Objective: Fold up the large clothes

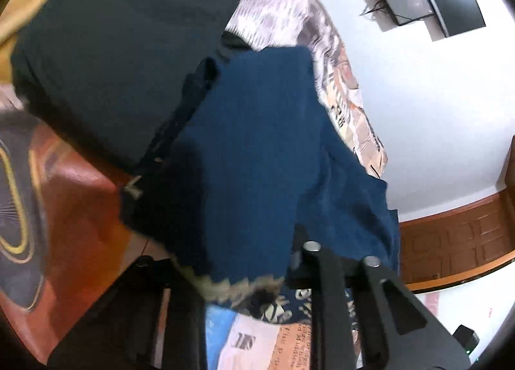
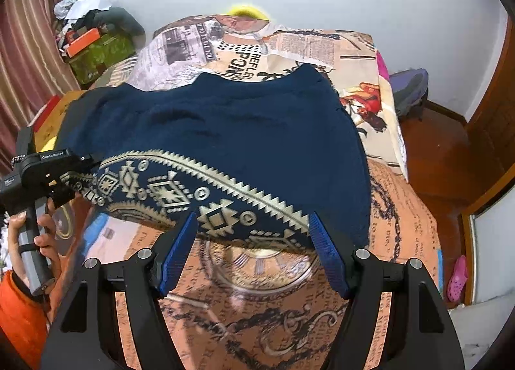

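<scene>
Navy blue knitted garment with cream geometric border (image 2: 225,131) lies spread across bed with newspaper-print cover (image 2: 354,48), patterned hem raised above cover at near edge. Right gripper (image 2: 251,254): blue-padded fingers (image 2: 178,251) spread wide, hem just beyond tips, nothing held. Left gripper (image 2: 69,173) (hand (image 2: 32,241) on grey handle) at hem's left end; finger state cannot be told, cloth covers tips in left wrist view.

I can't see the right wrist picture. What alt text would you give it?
A navy blue garment with a cream patterned border lies on a newspaper-print bedspread, its left end gripped by the left gripper, which a hand holds. In the foreground the right gripper, blue-padded fingers spread wide, straddles the garment's near border.
</scene>
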A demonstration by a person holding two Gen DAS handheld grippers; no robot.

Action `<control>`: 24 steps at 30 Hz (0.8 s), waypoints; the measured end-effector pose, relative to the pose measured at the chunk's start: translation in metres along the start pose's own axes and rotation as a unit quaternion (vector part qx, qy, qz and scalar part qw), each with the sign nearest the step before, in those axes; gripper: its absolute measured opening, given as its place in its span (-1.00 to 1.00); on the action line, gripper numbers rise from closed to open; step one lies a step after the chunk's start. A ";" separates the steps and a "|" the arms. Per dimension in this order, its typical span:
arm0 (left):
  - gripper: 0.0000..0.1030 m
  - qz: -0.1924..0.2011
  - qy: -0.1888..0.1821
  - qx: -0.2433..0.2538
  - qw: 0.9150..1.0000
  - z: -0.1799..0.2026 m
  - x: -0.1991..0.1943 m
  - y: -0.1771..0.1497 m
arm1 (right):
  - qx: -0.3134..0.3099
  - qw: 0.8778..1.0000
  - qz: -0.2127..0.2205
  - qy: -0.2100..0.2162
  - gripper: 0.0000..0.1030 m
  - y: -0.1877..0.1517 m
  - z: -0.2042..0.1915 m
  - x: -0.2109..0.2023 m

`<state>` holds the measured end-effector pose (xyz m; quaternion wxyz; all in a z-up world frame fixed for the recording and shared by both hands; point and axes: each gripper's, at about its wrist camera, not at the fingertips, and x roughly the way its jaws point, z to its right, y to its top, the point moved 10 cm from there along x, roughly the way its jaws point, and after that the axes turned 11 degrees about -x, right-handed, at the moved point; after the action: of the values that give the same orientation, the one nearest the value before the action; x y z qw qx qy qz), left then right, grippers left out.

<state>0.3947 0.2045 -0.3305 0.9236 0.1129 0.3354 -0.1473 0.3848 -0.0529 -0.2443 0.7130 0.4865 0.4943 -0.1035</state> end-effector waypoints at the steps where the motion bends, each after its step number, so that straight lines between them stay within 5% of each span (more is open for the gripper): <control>1: -0.80 0.006 -0.001 0.010 1.000 0.007 -0.005 -0.001 | 0.000 1.000 0.002 0.003 0.33 0.001 -0.002 -0.002; 6: -0.86 0.036 -0.031 0.073 0.996 0.048 -0.046 -0.004 | -0.013 1.000 0.012 -0.003 0.33 0.011 -0.007 -0.011; 11: -0.87 0.080 -0.052 0.156 0.983 0.093 -0.080 -0.004 | -0.023 0.999 0.038 0.001 0.33 0.041 -0.018 -0.021; 13: -0.88 0.109 -0.044 0.187 0.975 0.103 -0.096 -0.002 | -0.024 0.999 0.045 0.010 0.33 0.053 -0.027 -0.021; 18: -0.88 0.211 0.002 0.273 0.939 0.110 -0.135 -0.004 | -0.020 0.995 0.062 0.069 0.33 0.076 -0.064 -0.011; 24: -0.88 0.238 0.046 0.298 0.923 0.088 -0.141 0.004 | -0.040 0.989 -0.003 0.144 0.33 0.070 -0.130 0.049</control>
<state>0.3446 0.2091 -0.1719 0.8390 0.4657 0.2811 -0.0110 0.3741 0.1021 -0.2473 0.6528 0.4661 0.5970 -0.0152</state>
